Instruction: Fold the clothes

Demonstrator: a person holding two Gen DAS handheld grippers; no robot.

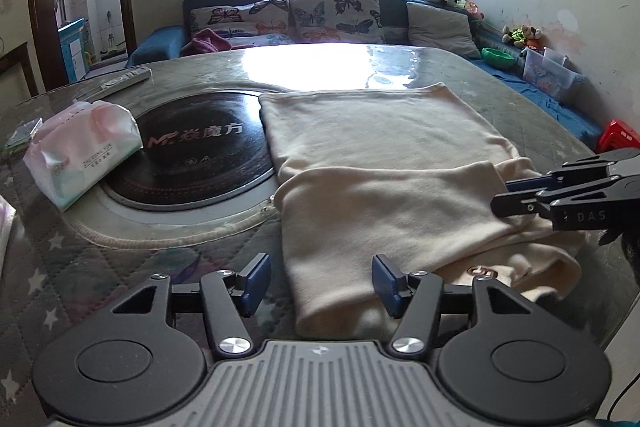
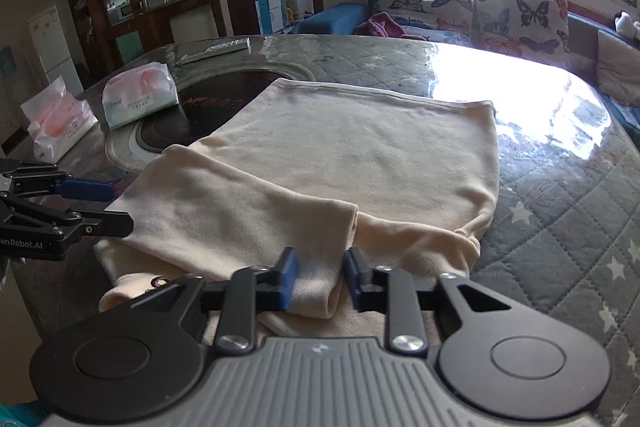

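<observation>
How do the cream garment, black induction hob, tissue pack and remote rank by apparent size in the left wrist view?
1. Cream garment.
2. Black induction hob, partly covered by garment and pack.
3. Tissue pack.
4. Remote, though it lies farther away, so it looks smaller than it may be.

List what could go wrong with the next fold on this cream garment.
1. The folded-over sleeve lies loose on the cream garment; lifting the near edge may undo it.
2. The garment overlaps the black cooktop disc; dragging could bunch it on the rim.
3. The tissue pack sits nearby; a wide left swing might knock it.
</observation>
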